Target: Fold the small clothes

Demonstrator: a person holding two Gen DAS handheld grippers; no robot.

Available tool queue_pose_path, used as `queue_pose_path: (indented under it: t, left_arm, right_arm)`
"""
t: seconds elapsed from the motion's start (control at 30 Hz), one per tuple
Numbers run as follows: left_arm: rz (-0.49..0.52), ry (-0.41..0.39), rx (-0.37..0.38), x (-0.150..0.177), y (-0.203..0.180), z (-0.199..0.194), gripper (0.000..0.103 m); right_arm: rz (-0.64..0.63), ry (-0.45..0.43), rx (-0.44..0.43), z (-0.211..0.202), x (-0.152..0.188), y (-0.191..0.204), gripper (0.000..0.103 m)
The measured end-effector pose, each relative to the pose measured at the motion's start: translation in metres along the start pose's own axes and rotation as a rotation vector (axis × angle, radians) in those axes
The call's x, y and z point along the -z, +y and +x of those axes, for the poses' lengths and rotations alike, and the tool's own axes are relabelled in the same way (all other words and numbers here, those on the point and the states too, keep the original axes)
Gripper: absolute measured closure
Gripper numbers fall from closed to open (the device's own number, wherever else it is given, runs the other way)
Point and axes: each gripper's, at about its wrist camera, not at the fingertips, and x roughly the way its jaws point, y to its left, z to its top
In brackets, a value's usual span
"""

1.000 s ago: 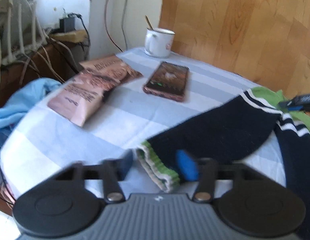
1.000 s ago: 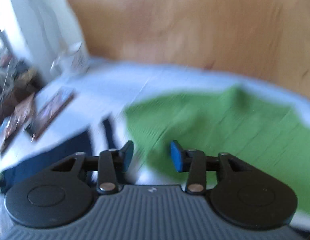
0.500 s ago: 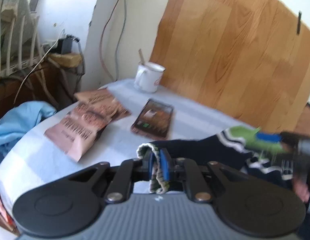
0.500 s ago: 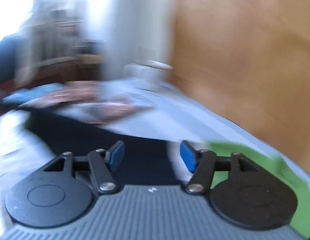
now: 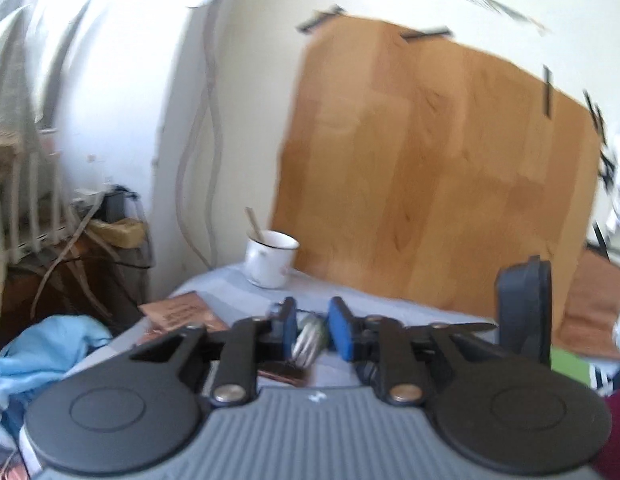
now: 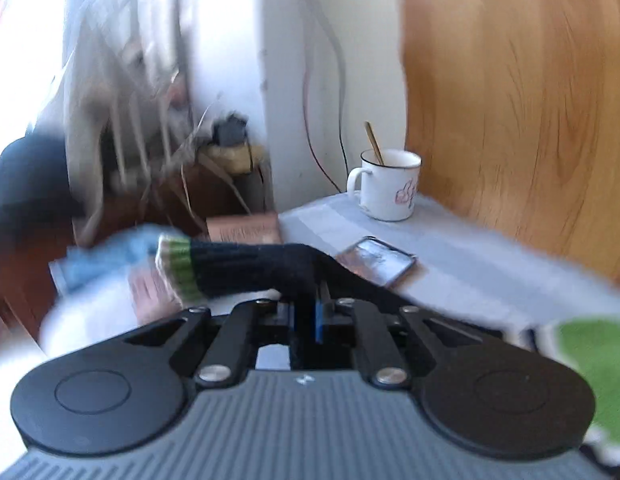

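The garment is a small dark navy sweater with a green-and-cream striped cuff and a green body part [image 6: 594,364]. My right gripper [image 6: 305,312] is shut on the navy sleeve [image 6: 253,268], which stretches left to its cuff [image 6: 175,268]. My left gripper [image 5: 313,334] holds the striped cuff [image 5: 307,340] between its blue pads, raised above the table; the pads stand slightly apart around the bunched cloth. The right gripper's body shows in the left wrist view [image 5: 524,312].
A white mug [image 6: 390,188] with a spoon stands at the table's back edge by a wooden board [image 6: 530,100]. A phone [image 6: 376,260] and brown packets [image 5: 181,312] lie on the striped tablecloth [image 6: 470,256]. Light blue cloth [image 5: 41,360] lies off the left edge.
My left gripper closed on the cuff and lifted it, tilting upward. My right gripper swung left, closed on the navy sleeve and raised it.
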Motion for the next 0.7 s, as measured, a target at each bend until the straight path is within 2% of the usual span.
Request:
queue_pose_path:
  t: [0.07,0.13,0.23,0.3,0.4,0.53,0.6,0.7]
  left_arm:
    - [-0.051,-0.001,-0.034,-0.002,0.012,0.000,0.081]
    - [-0.076,0.019,-0.061,-0.002,0.019,0.004,0.082]
    - [-0.064,0.057,-0.053,0.003,0.015,0.017,0.082]
    - [-0.052,0.091,-0.030,0.007,0.006,0.032,0.081]
    - [-0.034,0.146,0.032,0.010,-0.018,0.062,0.078]
    - [0.018,0.227,0.127,0.014,-0.067,0.116,0.070]
    - [0.061,0.261,0.164,0.021,-0.099,0.147,0.056]
    - [0.093,0.345,0.216,0.031,-0.141,0.199,0.049]
  right_arm:
    - [0.147,-0.027,-0.054,-0.001,-0.022,-0.015,0.091]
    - [0.215,-0.083,-0.062,-0.016,-0.038,-0.032,0.091]
    - [0.260,-0.185,0.011,-0.054,-0.051,-0.073,0.091]
    - [0.300,-0.220,0.079,-0.075,-0.052,-0.105,0.091]
    - [0.355,-0.266,0.184,-0.120,-0.037,-0.153,0.091]
    - [0.430,-0.306,0.324,-0.171,0.004,-0.213,0.091]
    - [0.479,-0.314,0.405,-0.186,0.033,-0.243,0.091]
    - [0.609,-0.297,0.468,-0.193,0.074,-0.283,0.091]
